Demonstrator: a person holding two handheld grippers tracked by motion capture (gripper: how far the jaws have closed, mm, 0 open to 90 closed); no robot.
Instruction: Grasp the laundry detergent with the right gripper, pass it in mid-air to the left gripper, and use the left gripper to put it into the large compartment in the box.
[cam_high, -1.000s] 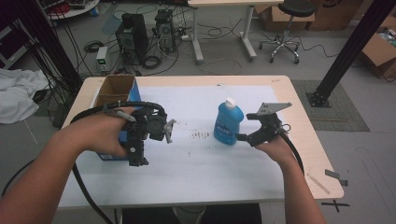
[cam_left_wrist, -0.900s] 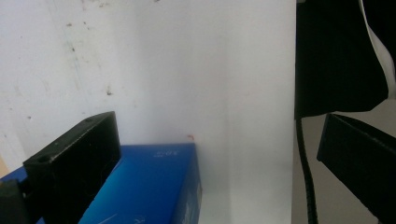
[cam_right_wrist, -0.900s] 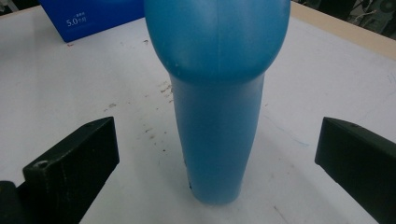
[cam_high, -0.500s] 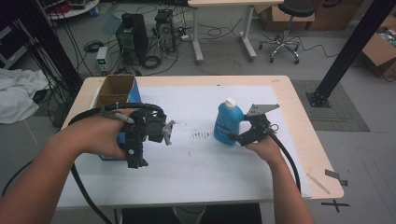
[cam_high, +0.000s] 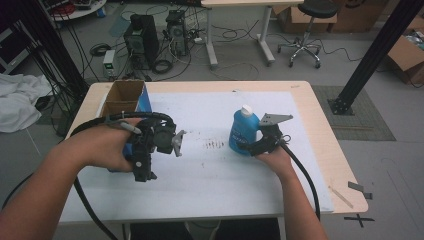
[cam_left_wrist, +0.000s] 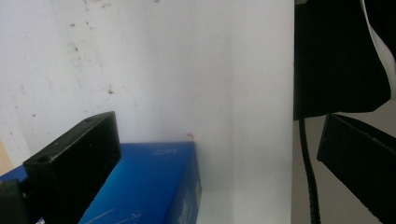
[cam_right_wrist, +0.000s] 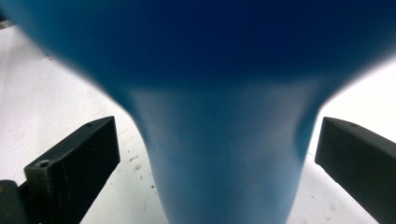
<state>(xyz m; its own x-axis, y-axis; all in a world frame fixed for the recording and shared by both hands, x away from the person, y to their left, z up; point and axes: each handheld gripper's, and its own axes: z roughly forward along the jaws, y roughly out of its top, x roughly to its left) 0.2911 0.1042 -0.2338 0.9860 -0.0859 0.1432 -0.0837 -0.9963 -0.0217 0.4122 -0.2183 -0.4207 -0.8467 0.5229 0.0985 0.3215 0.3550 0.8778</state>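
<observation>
A light wooden desk (cam_high: 320, 125) covered by a white sheet (cam_high: 215, 170) is seen from above, with a person's two forearms reaching in from the bottom edge. Near the middle right of the sheet stands an upright blue plastic bottle with a white cap (cam_high: 243, 131). The right hand (cam_high: 272, 157) holds the right claw (cam_high: 251, 148) level with the bottle's lower body, its grey three-cornered plate (cam_high: 273, 119) on top and a black cable (cam_high: 305, 175) trailing back along the forearm. In the right gripper view, the blue bottle (cam_right_wrist: 219, 116) looms close and blurred between the two black jaws, which stand wide apart on either side of it without touching it; this claw is spread open and has hold of nothing. On the left side of the sheet, the left hand (cam_high: 107, 147) holds the left claw (cam_high: 142, 167) tilted down toward the desk, well apart from the bottle. In the left gripper view, its two black jaws are also set wide apart and grip nothing, with a corner of a blue cardboard box (cam_left_wrist: 149, 186) lying on the white sheet below them. From above, that open-topped box (cam_high: 125, 97), blue outside and brown inside, sits at the desk's far left corner, just beyond the left hand. A few dark smudges (cam_high: 215, 145) mark the sheet between the two claws.
</observation>
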